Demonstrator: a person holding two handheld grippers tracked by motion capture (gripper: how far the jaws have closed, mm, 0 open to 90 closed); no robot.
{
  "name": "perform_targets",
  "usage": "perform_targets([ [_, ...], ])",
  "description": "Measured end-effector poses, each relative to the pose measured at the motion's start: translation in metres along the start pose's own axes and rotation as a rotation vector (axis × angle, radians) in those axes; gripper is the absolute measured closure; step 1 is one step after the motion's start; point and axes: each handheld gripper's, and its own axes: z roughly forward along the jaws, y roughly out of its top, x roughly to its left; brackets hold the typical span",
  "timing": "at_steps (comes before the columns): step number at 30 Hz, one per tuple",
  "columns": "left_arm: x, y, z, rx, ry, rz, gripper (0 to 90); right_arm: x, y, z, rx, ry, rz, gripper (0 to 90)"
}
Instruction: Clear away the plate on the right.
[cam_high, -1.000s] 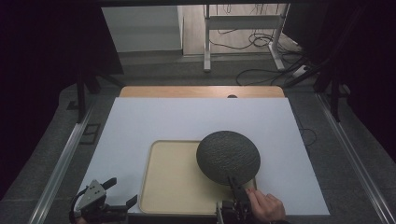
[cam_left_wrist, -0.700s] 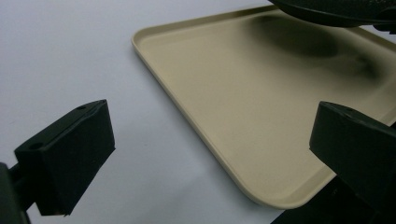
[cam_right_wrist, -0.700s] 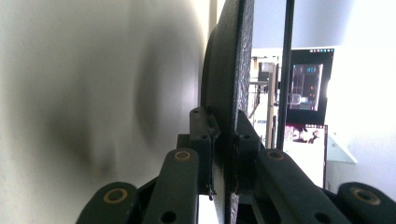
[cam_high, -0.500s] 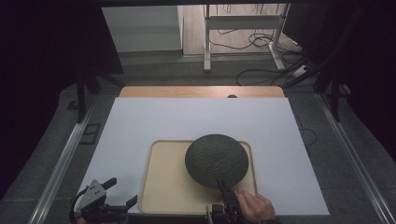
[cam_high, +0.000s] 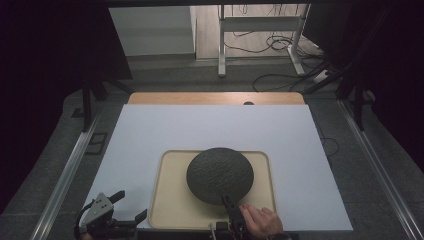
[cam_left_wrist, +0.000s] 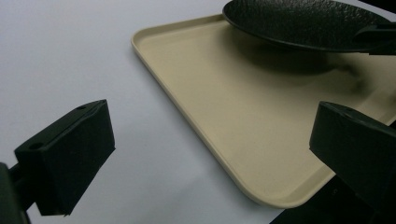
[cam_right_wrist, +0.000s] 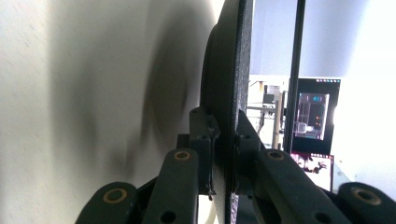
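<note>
A dark textured round plate (cam_high: 220, 174) hangs just above the beige tray (cam_high: 170, 200), and my right gripper (cam_high: 229, 205) is shut on its near rim. The right gripper view has that rim edge-on (cam_right_wrist: 233, 93), pinched between the two black jaws of my right gripper (cam_right_wrist: 225, 161), the tray's surface at the left. My left gripper (cam_high: 131, 206) rests at the front left corner of the white mat, open with nothing between its jaws. From the left gripper view, its jaws (cam_left_wrist: 210, 163) frame the tray's near corner (cam_left_wrist: 233, 154), and the plate (cam_left_wrist: 303, 23) hovers beyond.
The tray lies on a white mat (cam_high: 210, 130) that covers a wooden table (cam_high: 215, 98). Metal rails (cam_high: 65, 180) run along both sides. A table frame and cables (cam_high: 270, 45) stand on the floor at the back. A hand (cam_high: 262, 222) holds the right gripper.
The right gripper has carried the plate leftward from the tray's right edge to over its middle and a little lower. The left gripper has stayed put.
</note>
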Motion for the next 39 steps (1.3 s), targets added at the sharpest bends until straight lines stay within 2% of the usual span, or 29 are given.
perform_targets([
  [10, 0.0, 0.0, 0.0, 0.0, -0.001, 0.007, 0.0, 0.006, 0.007, 0.007, -0.013, 0.029, -0.016, 81.9],
  [14, 0.0, 0.0, 0.0, 0.001, -0.002, 0.007, 0.0, 0.008, 0.008, 0.009, -0.008, 0.032, -0.009, 82.3],
  [19, -0.001, 0.0, 0.0, 0.003, -0.002, 0.01, 0.0, 0.009, 0.011, 0.01, 0.006, 0.064, -0.002, 84.0],
  [25, -0.001, 0.0, 0.0, 0.003, -0.004, 0.01, 0.0, 0.011, 0.01, 0.011, -0.004, 0.078, 0.005, 84.6],
  [29, -0.001, 0.0, 0.0, 0.005, -0.004, 0.014, 0.0, 0.015, 0.011, 0.013, 0.003, 0.099, -0.005, 82.8],
  [34, -0.001, 0.0, 0.0, 0.007, -0.006, 0.018, 0.0, 0.019, 0.011, 0.016, 0.0, 0.128, 0.006, 79.9],
  [39, -0.001, 0.0, 0.0, 0.008, -0.007, 0.02, 0.0, 0.019, 0.011, 0.016, 0.002, 0.135, 0.013, 79.5],
])
